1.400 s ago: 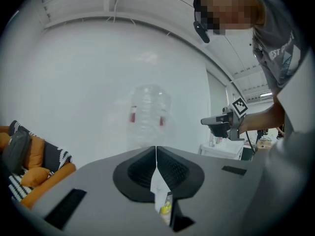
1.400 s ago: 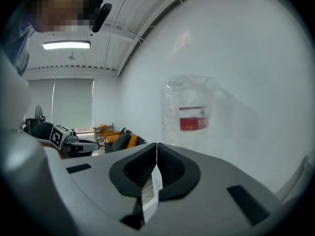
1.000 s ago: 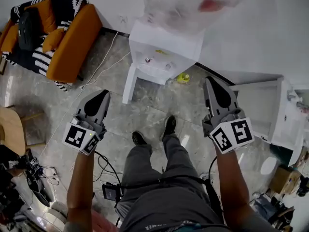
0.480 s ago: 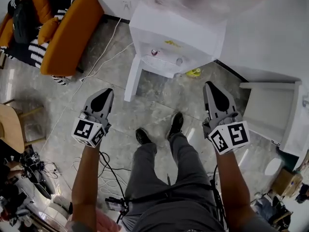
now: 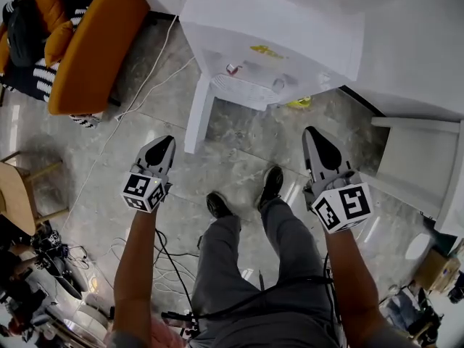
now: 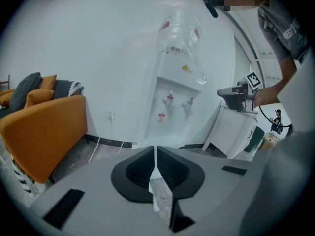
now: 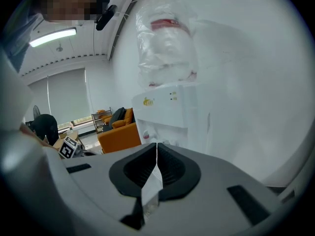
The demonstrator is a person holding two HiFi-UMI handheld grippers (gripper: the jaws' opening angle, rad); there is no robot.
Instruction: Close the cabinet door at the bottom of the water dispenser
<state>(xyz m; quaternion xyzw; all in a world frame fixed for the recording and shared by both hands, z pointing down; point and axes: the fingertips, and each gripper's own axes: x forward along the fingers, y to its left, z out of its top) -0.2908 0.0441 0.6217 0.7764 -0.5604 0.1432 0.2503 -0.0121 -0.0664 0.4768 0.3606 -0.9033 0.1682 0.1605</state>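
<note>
Door (image 5: 198, 118) stands swung out from the left front of the water dispenser (image 5: 275, 35), its free edge toward the person (image 5: 246, 281). Thin, stiff and light, I'd judge (it should swing easily); push the flat face near that free edge. Left claw (image 5: 164, 145) and right claw (image 5: 314, 135) are both pressed together, empty, short of it.

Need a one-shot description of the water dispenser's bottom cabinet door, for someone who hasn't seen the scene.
Start at the white water dispenser against the wall, between the orange sofa and a low white cabinet. Its bottom door is the narrow white panel jutting over the grey floor on the sofa side. It alone stands swung open, edge-on to the head view.
</note>
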